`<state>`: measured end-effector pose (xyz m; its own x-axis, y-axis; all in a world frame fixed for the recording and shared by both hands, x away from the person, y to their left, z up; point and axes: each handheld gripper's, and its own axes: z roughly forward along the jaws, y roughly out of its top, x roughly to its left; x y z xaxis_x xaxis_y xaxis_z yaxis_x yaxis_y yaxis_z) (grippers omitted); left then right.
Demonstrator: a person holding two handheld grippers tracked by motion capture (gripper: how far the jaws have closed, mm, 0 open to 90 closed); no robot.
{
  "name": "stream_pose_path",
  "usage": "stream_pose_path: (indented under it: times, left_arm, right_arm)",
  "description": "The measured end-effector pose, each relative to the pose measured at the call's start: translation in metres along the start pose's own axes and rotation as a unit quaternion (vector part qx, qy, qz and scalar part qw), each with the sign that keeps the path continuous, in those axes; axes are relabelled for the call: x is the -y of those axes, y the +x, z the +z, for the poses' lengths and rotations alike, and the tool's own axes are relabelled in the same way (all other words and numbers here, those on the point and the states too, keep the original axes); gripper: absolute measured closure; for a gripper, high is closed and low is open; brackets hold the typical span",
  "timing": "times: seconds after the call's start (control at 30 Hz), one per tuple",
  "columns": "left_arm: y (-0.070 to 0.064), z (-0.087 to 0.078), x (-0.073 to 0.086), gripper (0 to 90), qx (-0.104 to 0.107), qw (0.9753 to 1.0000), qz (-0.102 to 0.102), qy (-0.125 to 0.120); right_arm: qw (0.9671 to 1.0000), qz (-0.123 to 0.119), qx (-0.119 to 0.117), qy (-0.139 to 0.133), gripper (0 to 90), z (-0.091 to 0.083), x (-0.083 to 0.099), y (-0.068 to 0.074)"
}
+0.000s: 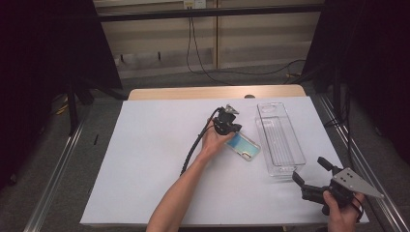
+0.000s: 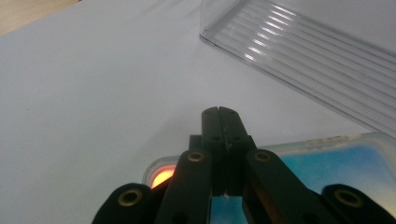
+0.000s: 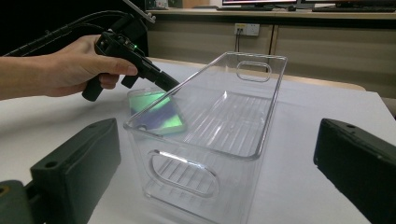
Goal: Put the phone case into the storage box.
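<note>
A phone in an iridescent blue-green case [image 1: 246, 146] lies flat on the white table, just left of a long clear plastic bin [image 1: 295, 141]. My left gripper [image 1: 236, 131] is shut, its jaws pressed together with nothing between them, and its tip rests at the phone's near-left end. In the left gripper view the closed jaws [image 2: 219, 112] stand over the phone [image 2: 336, 163], with the bin [image 2: 317, 56] beyond. My right gripper [image 1: 310, 170] hovers open at the table's front right, facing the bin's short end [image 3: 261, 126]. Through the bin's wall I see the phone [image 3: 156, 112] and the left gripper [image 3: 170, 86].
White sheet [image 1: 154, 159] covers the table, with a wooden strip [image 1: 193, 93] along its far edge. The bin holds nothing. Black curtains hang at both sides, and metal rails run along the floor beside the table.
</note>
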<state>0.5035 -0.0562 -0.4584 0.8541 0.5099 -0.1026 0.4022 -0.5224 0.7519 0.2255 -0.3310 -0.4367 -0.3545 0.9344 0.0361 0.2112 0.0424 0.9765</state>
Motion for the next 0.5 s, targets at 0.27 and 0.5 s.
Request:
stream_pose_path:
  times: [0.27, 0.5]
  left_arm:
    - [0.0015, -0.0027, 0.0017, 90.0, -0.001, 1.0, 0.004, 0.003]
    - [0.0041, -0.0071, 0.0035, 90.0, -0.001, 1.0, 0.002, 0.007]
  right_arm:
    - [1.0, 0.0, 0.0, 0.0, 0.1, -0.0003, 0.0001, 0.0]
    - [1.0, -0.001, -0.001, 0.001, 0.1, -0.0003, 0.0001, 0.0002]
